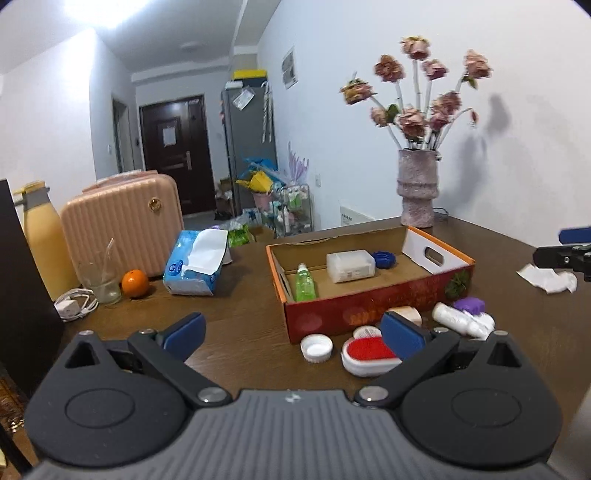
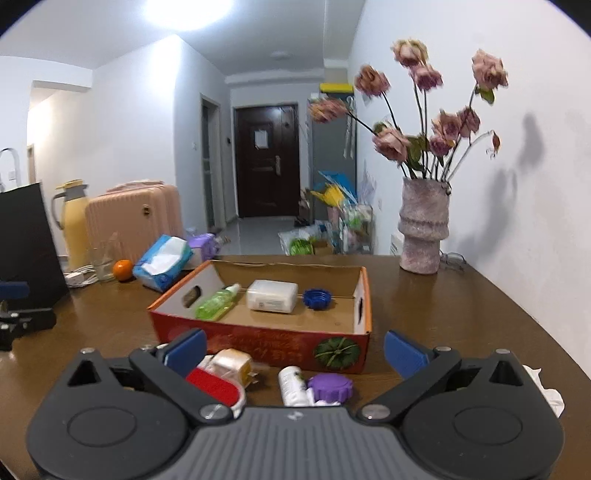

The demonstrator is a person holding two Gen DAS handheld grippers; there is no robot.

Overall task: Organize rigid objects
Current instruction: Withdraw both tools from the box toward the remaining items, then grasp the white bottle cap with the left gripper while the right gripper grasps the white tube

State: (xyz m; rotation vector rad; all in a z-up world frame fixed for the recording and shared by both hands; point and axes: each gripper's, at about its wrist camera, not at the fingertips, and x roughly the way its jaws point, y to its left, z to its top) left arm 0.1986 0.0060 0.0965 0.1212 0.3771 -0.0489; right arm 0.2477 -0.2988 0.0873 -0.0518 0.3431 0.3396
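Cardboard box [image 2: 258, 345] holding green bottle [image 2: 216, 303], white case [image 2: 272, 295], blue cap [image 2: 317, 298]; both grippers' fingers wide, empty

left tongs [image 1: 293, 334] | jaws spread wide, nothing held | right tongs [image 2: 295, 350] | jaws spread wide, nothing held

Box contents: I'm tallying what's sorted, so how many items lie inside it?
3 in the box: green bottle at its left, white case in the middle, blue cap at the right. None seem hidden.

White walls [image 2: 140, 122], a dark door [image 2: 266, 158] sitting down the hallway, ceiling light [image 2: 188, 11] glaring over the brown table [image 2: 461, 306].
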